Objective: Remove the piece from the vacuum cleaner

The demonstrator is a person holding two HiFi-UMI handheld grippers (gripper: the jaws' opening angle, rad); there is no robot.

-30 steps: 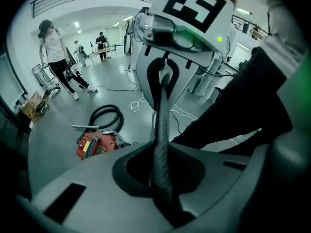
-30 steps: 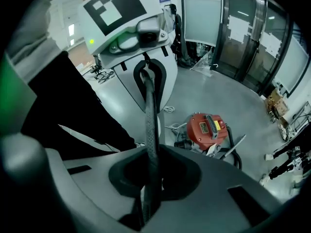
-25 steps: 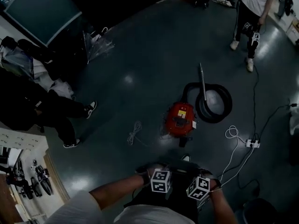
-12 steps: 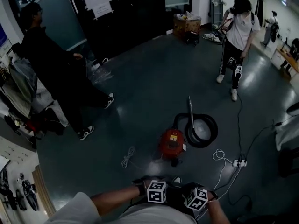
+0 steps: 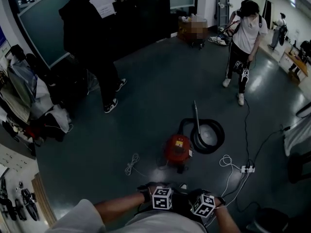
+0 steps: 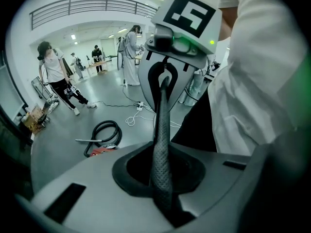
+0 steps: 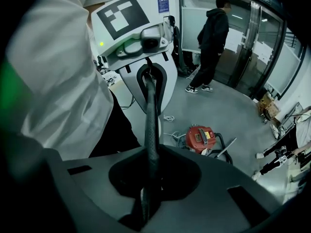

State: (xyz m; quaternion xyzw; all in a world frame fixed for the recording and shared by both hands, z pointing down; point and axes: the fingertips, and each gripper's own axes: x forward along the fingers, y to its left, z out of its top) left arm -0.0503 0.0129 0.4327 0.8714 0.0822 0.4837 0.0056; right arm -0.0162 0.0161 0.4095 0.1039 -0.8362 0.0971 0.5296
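A red vacuum cleaner (image 5: 178, 148) sits on the dark floor, with its black hose (image 5: 208, 135) coiled to its right and a metal wand (image 5: 196, 116) lying across the coil. My left gripper (image 5: 165, 199) and right gripper (image 5: 200, 205) are held close to my body at the bottom edge, well short of the vacuum. They point at each other. Both are shut with nothing between the jaws. In the left gripper view, the left gripper (image 6: 164, 84) shows the hose (image 6: 104, 131) far off. The right gripper (image 7: 147, 81) has the vacuum (image 7: 200, 136) beyond it.
A power strip (image 5: 247, 169) with white cables (image 5: 227, 161) lies right of the vacuum, and a coiled white cord (image 5: 131, 164) lies to its left. A person in black (image 5: 92, 38) stands at the back left, another in a white shirt (image 5: 245, 33) at the back right. Clothes (image 5: 22, 98) hang at the left.
The head view has tilted up, showing more of the room. The person in black has walked from the left toward the back. Both grippers stay shut at my body.
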